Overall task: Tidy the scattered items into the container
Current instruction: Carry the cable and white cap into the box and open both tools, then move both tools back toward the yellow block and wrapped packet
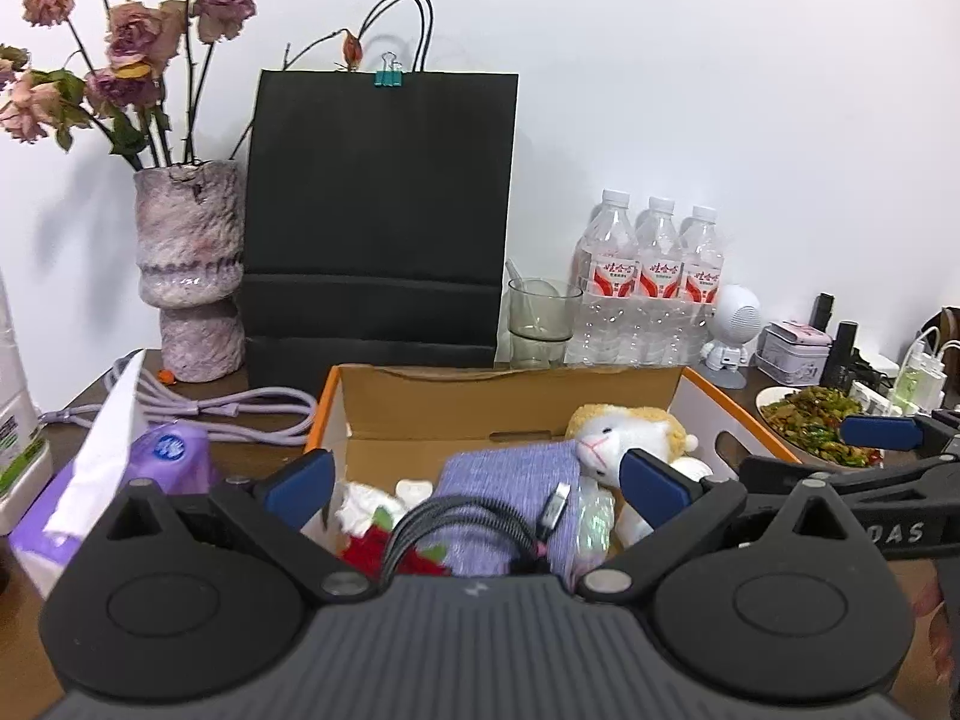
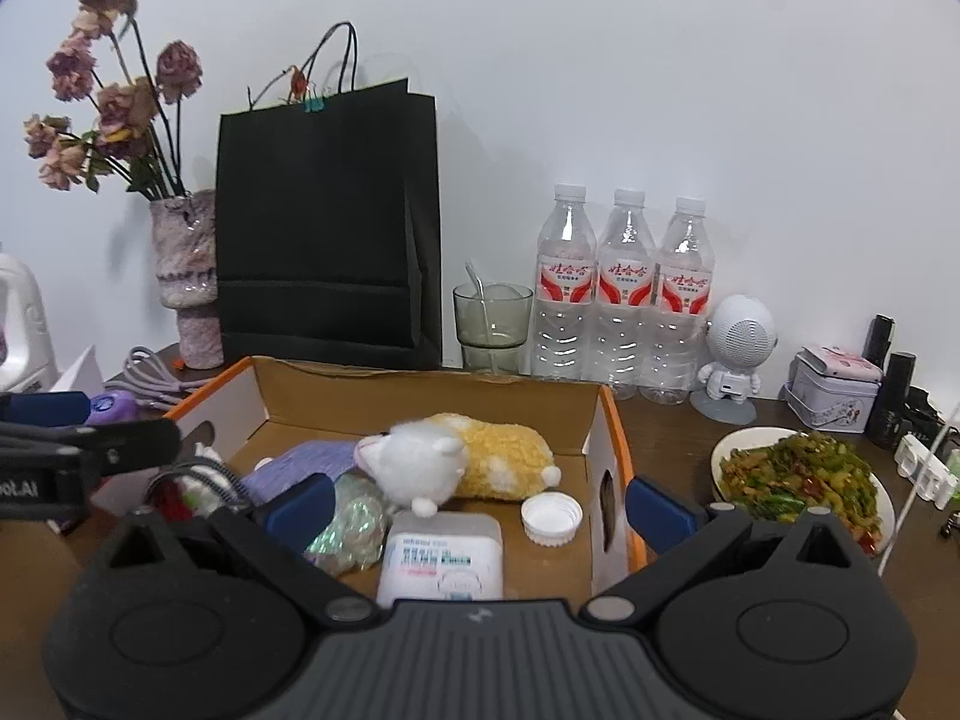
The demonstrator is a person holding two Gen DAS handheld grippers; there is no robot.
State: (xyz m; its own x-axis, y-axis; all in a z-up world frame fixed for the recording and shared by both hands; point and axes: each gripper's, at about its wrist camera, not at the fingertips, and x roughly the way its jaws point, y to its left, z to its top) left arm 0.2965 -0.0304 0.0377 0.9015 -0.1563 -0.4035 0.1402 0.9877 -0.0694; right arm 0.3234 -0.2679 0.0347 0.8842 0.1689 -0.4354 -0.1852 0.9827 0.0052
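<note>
Both wrist cameras look forward from close above the near edge of the cardboard box (image 1: 510,387), the left view from its left, sharing the black bag (image 2: 324,228).

"DAS" on the right gripper's arm (image 1: 900,531), "oLAI" on the left gripper's arm (image 2: 24,489), bottle labels unreadable

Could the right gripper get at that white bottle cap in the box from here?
Probably yes. The right gripper is open above the box, and the white bottle cap lies uncovered between its fingers, beside the plush toy. Nothing blocks a straight drop.
</note>
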